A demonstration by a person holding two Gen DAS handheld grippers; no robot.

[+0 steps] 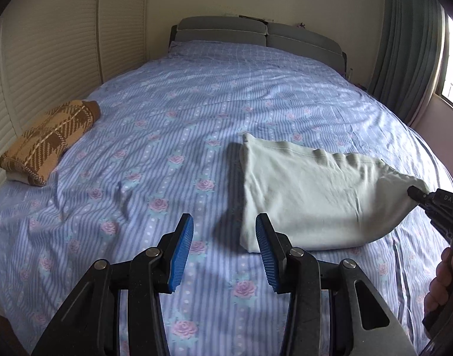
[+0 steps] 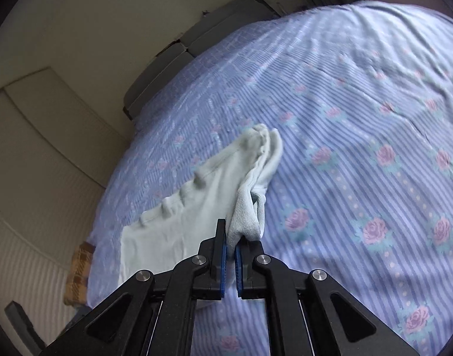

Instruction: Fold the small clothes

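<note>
A pale mint-green garment point(image 1: 312, 192) lies partly folded on the bed, to the right of the middle. My left gripper point(image 1: 224, 228) is open and empty, hovering just left of the garment's near left corner. My right gripper point(image 2: 231, 237) is shut on a bunched corner of the garment point(image 2: 247, 207) and lifts it off the sheet. In the left wrist view the right gripper point(image 1: 416, 193) shows at the garment's right tip. The rest of the garment point(image 2: 179, 225) hangs down to the left in the right wrist view.
A folded brown plaid garment point(image 1: 48, 139) sits at the bed's left edge; it also shows in the right wrist view point(image 2: 78, 276). The blue striped, rose-print sheet point(image 1: 173, 124) covers the bed. A grey headboard point(image 1: 256, 34) is at the far end, a louvred wardrobe point(image 1: 48, 59) on the left, a curtain point(image 1: 410, 44) on the right.
</note>
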